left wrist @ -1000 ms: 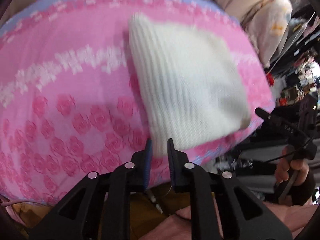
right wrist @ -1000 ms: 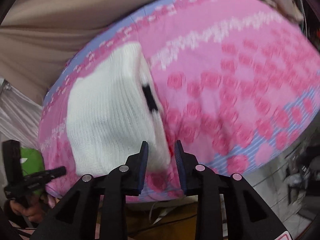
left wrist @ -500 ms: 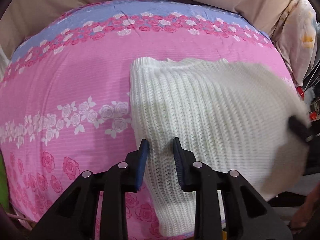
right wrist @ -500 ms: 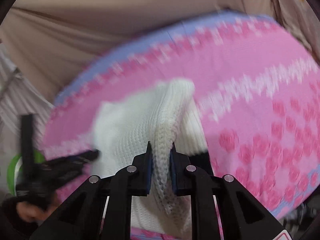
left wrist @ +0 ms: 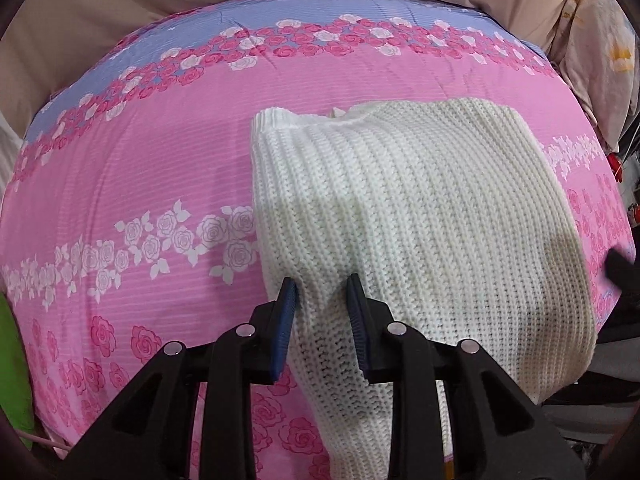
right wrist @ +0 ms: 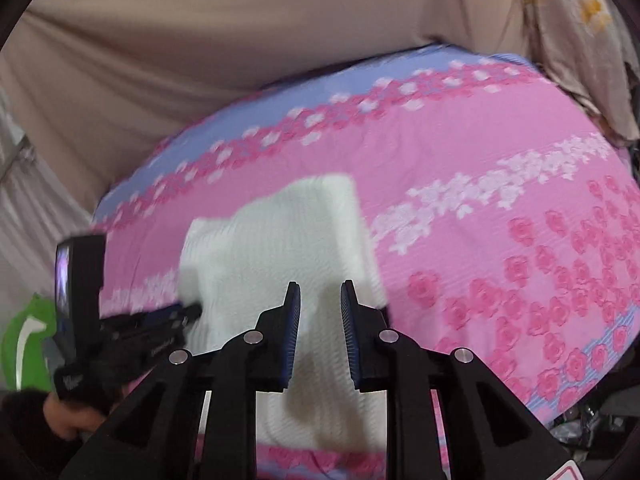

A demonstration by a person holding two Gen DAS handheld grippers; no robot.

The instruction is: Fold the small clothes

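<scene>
A folded white ribbed knit garment (left wrist: 420, 220) lies on a pink rose-print bed cover (left wrist: 120, 184). My left gripper (left wrist: 321, 300) stands open over the garment's near left edge, with the knit showing between the jaws. In the right wrist view the same garment (right wrist: 288, 240) lies in a blurred white block. My right gripper (right wrist: 320, 312) is open just above its near part and holds nothing. The left gripper's black body (right wrist: 132, 332) shows at the left of that view, its tips at the garment's left edge.
The cover's far band is lilac with roses (left wrist: 320, 20). Beige fabric (right wrist: 200, 40) rises behind the bed. A pale printed pillow (left wrist: 608, 48) sits at the far right. A green object (right wrist: 24, 340) lies at the left edge. The bed's near edge drops off on the right (right wrist: 580, 396).
My right gripper was shut on a raised fold of the garment half a second ago; it has let go and opened, and the garment lies flat. My left gripper has opened wider.
</scene>
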